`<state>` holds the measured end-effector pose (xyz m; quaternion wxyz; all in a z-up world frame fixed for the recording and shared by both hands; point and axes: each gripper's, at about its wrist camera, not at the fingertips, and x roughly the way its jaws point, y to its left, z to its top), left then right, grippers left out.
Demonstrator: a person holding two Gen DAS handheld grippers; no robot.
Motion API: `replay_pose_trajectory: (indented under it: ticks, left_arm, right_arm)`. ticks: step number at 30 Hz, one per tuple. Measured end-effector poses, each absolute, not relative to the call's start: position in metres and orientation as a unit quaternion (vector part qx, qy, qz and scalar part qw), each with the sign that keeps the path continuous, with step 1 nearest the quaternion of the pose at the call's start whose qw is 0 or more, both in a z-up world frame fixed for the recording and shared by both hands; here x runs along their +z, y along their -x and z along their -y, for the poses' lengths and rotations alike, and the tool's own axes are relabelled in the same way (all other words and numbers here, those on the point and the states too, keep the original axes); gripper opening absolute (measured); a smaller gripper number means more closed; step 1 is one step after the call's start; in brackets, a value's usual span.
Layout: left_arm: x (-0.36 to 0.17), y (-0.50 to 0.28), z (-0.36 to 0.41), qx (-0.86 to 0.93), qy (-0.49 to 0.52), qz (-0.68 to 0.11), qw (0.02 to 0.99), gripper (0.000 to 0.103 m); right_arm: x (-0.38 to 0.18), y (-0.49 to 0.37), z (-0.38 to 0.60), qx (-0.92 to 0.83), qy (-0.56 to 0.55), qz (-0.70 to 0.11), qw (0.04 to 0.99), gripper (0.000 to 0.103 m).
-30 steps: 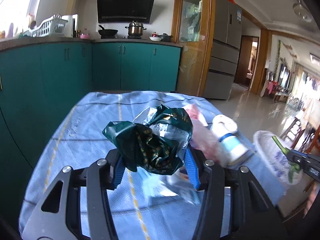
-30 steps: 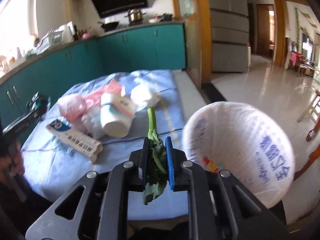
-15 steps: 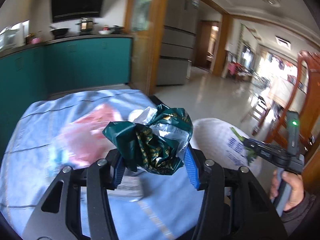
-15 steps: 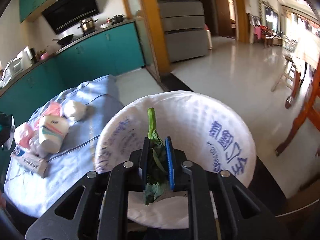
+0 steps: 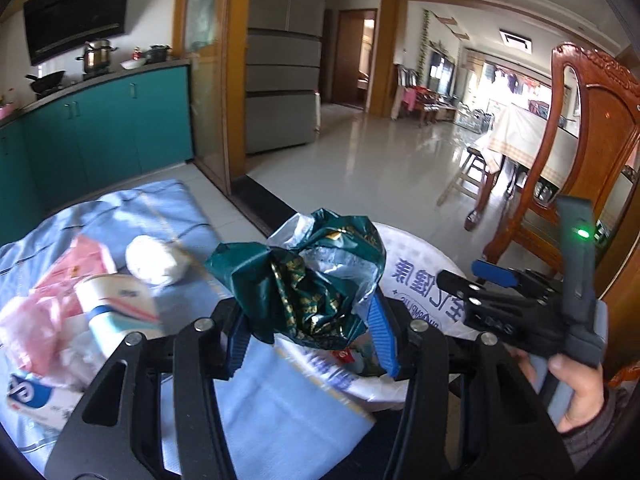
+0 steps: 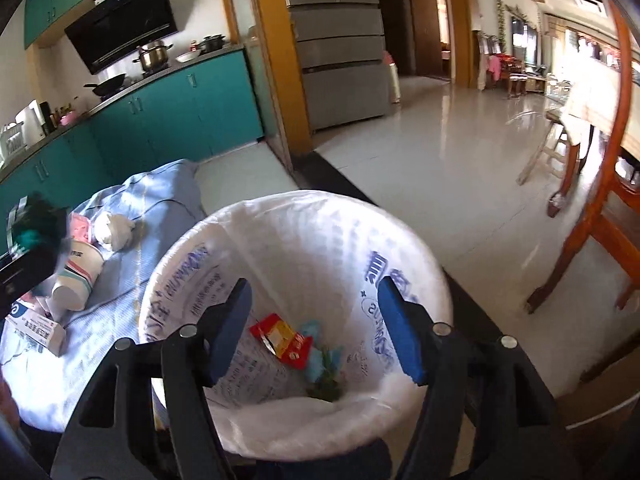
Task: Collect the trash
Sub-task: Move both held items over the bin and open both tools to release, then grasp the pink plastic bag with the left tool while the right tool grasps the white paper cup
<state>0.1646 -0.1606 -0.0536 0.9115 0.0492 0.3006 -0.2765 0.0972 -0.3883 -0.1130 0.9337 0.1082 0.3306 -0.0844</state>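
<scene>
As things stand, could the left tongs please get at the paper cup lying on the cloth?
Probably not yet: the left tongs are shut on a green wrapper, so nothing more fits between them. The cup itself lies uncovered on the cloth, with pink bags beside it.

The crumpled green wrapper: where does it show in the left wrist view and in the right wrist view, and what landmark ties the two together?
Left wrist: the crumpled green wrapper sits centre frame, clamped in the left gripper.
Right wrist: it shows small and blurred at the far left edge, above the blue tablecloth.
Shared landmark: the white-lined bin, right of the wrapper in both.
</scene>
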Motion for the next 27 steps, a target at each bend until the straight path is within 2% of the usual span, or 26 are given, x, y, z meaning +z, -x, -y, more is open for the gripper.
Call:
replay_pose_trajectory:
  ticks: [6,7,10,14,20,22,27]
  left_arm:
    - [-0.066,-0.176,0.209,-0.307,-0.073,-0.306,0.898,0.053]
    - [-0.068,-0.177,0.215,-0.313,-0.074,-0.307,0.896,0.057]
    - [-0.072,-0.178,0.23,-0.322,-0.082,-0.307,0.892,0.079]
    - [-0.068,-0.171,0.224,-0.317,-0.089,-0.292,0.898,0.086]
    - [-0.05,-0.175,0.163,-0.24,-0.123,-0.267,0.925,0.086]
    - [-0.043,-0.185,0.123,-0.19,-0.131,-0.262,0.937,0.086]
    - [-0.035,-0.222,0.026,-0.096,-0.134,-0.297,0.941,0.086]
  right_arm:
    - [-0.099,-0.064,0.408,-0.127,-0.088,-0.32,0.935,0.07]
    - [-0.097,-0.061,0.411,-0.131,-0.088,-0.319,0.935,0.07]
    - [-0.089,-0.05,0.42,-0.146,-0.089,-0.31,0.935,0.073]
    - [-0.086,-0.047,0.418,-0.147,-0.084,-0.31,0.936,0.075]
    - [-0.085,-0.061,0.392,-0.114,-0.062,-0.318,0.939,0.075]
    - [-0.083,-0.067,0.379,-0.102,-0.05,-0.32,0.941,0.079]
    - [-0.08,-0.092,0.332,-0.061,-0.028,-0.336,0.94,0.081]
